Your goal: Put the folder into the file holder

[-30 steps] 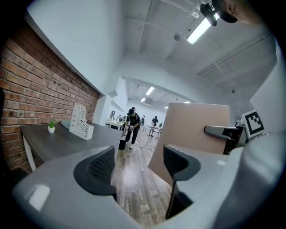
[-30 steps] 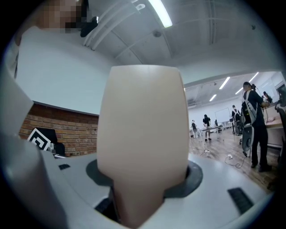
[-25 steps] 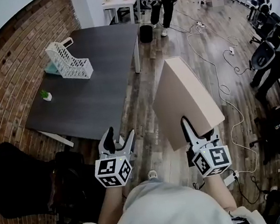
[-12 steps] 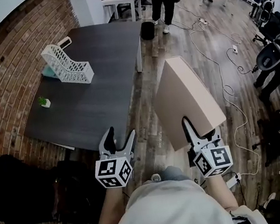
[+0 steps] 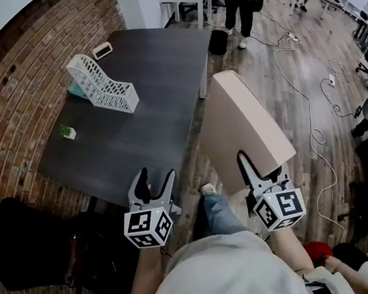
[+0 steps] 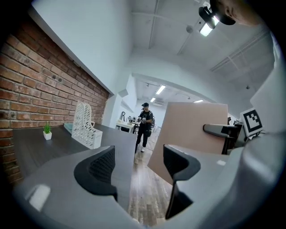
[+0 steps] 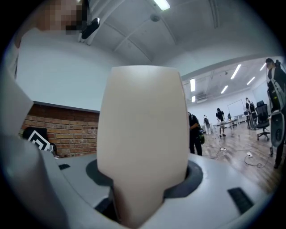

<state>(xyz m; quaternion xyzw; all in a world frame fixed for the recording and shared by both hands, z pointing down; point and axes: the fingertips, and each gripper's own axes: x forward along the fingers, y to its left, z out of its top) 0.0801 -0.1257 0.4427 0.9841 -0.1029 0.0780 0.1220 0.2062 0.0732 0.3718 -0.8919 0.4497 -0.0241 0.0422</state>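
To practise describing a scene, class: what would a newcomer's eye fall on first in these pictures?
The big tan folder, clamped in the right claw above the wooden floor, dominates. Next comes the white lattice file holder on the dark table by the brick wall, with the left claw open and empty.

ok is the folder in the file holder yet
Out. The folder is held in the right gripper beside the table, apart from the white file holder standing on it.
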